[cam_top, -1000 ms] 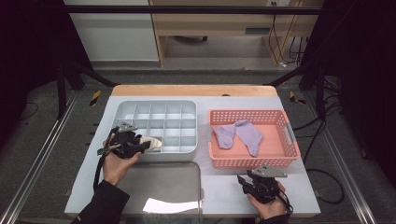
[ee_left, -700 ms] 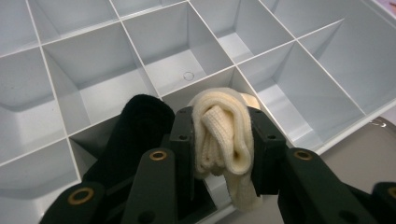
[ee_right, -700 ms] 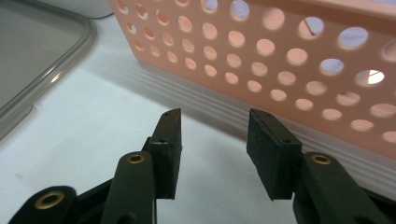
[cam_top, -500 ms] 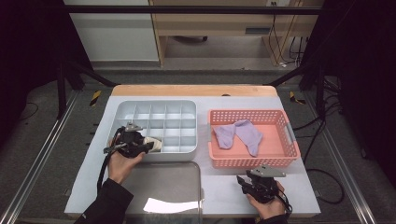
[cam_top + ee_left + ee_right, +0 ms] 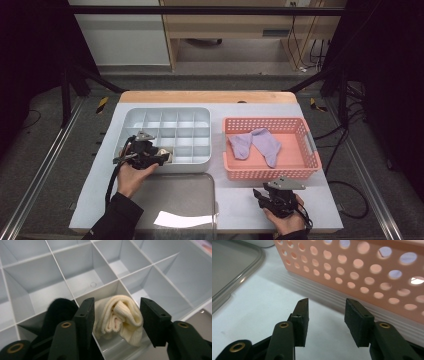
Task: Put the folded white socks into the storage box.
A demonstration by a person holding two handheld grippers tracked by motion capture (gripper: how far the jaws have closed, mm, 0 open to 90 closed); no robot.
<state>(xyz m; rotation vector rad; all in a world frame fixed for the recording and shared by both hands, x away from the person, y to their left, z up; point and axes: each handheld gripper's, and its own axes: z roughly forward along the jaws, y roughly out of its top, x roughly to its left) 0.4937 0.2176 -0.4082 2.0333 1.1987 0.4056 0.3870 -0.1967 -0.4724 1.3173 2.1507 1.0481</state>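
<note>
The cream sock point(image 5: 118, 317) sat rolled up in a front box of the grey tray point(image 5: 200, 116). The left gripper point(image 5: 116, 315) had just been opening around it, its jaws apart and off the sock. The right gripper point(image 5: 325, 320) waited apart and empty on the desk point(image 5: 240, 200) by the pink basket point(image 5: 270, 173). Two purple socks point(image 5: 255, 145) were left to sort.

A pink basket point(image 5: 300, 172) with two purple socks point(image 5: 255, 144) sits at the table's point(image 5: 240, 200) right side; a clear lid point(image 5: 182, 197) lies at its near edge.
</note>
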